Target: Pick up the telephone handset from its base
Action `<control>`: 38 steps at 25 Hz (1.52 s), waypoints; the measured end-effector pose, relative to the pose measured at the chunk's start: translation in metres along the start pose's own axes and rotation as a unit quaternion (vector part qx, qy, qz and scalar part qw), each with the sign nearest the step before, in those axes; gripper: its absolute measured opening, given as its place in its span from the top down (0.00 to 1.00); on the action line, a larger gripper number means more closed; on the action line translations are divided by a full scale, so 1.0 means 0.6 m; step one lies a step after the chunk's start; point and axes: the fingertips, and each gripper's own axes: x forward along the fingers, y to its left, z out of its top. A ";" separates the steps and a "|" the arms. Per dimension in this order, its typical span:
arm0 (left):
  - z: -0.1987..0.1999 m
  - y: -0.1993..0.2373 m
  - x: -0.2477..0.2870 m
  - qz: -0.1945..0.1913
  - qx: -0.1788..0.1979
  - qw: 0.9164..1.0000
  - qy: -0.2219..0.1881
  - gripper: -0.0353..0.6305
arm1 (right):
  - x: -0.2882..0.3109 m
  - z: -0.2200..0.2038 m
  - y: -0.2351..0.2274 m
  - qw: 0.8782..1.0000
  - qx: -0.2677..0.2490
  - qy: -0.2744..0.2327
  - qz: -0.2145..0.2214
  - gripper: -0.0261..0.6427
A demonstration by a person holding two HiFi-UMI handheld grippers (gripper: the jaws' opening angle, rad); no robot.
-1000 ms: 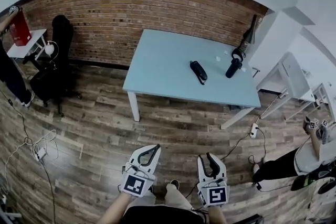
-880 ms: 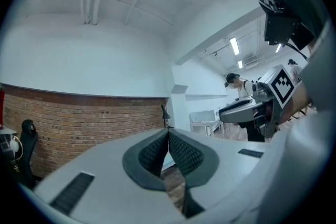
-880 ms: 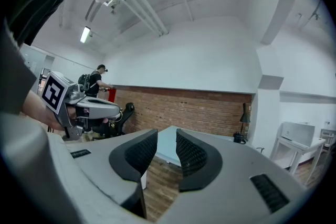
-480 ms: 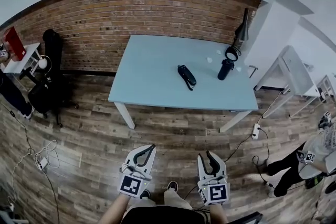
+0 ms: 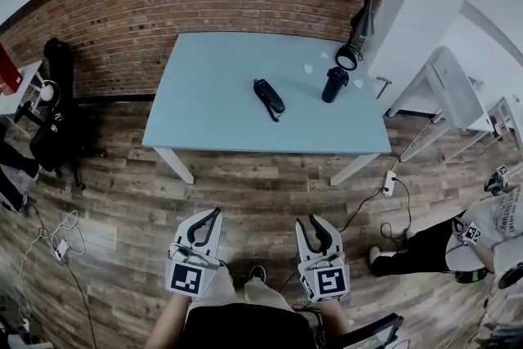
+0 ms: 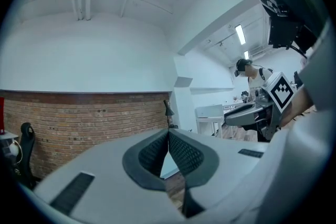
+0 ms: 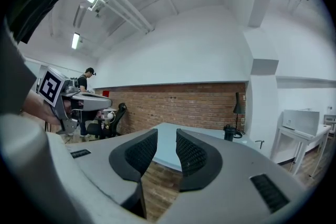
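Handset (image 5: 269,99) well beyond right gripper (image 5: 312,224)

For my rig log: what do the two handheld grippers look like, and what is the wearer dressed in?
Both the left gripper and right gripper have pale grey-white bodies, dark curved jaws lined with ribbed black pads, and a rear cube bearing a black-and-white square marker. The person wears a black top and light trousers.
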 end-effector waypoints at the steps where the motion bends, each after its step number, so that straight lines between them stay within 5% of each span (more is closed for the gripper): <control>1: -0.004 0.007 0.007 0.000 -0.002 1.000 0.002 0.93 | 0.008 -0.001 -0.002 1.000 0.000 0.003 0.000 0.79; 23: -0.019 0.241 0.222 -0.063 -0.018 0.997 -0.031 0.93 | 0.329 0.063 -0.002 0.999 -0.035 0.013 -0.013 0.79; 31: -0.036 0.250 0.327 -0.037 -0.013 0.999 0.005 0.93 | 0.411 0.029 -0.093 1.000 -0.020 0.023 -0.001 0.79; 38: 0.018 0.227 0.467 -0.015 -0.002 1.000 0.011 0.93 | 0.481 0.028 -0.232 1.000 0.005 0.009 0.025 0.79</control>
